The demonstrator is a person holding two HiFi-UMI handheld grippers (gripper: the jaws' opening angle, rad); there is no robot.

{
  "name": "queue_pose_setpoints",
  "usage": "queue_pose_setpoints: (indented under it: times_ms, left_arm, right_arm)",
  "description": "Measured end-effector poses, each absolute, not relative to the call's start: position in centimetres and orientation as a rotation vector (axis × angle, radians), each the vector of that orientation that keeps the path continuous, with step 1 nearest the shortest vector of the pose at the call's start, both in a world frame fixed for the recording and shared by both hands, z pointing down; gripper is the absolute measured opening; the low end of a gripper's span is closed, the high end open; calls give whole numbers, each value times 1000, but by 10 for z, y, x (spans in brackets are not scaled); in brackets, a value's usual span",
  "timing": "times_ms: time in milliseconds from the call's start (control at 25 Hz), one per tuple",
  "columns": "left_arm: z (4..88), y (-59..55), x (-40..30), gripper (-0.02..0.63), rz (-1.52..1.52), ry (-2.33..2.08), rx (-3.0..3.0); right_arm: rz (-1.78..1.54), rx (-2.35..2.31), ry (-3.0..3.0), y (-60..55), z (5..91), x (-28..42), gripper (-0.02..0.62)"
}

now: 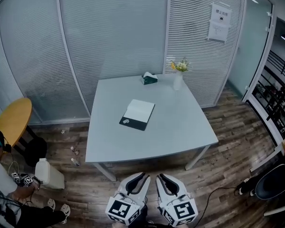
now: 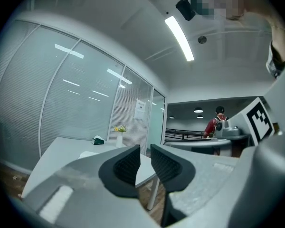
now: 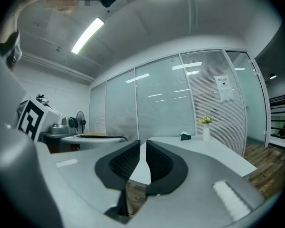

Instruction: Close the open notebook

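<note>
Head view: left gripper [image 1: 141,176] and right gripper [image 1: 162,176], narrowly parted and empty, should first reach the open dark-covered notebook [image 1: 138,113], approaching level

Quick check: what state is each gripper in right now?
Left gripper: open, jaws slightly apart, nothing between them.
Right gripper: open, narrow gap, holding nothing.
</note>
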State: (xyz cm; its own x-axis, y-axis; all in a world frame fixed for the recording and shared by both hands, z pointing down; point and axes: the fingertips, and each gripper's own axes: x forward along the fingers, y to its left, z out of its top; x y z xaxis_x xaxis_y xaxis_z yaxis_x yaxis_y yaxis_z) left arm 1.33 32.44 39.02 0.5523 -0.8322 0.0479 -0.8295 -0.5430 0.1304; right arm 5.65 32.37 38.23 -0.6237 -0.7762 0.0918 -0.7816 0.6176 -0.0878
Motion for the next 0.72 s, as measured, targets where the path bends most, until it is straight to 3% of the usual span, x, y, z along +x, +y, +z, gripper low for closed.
queue_pose_setpoints:
  times_ms: [720]
  left_arm:
    - [434,196,-54,60,-19,-1346,2550]
  right_arm:
    - [182,1369,-2738,200,397,-6,43]
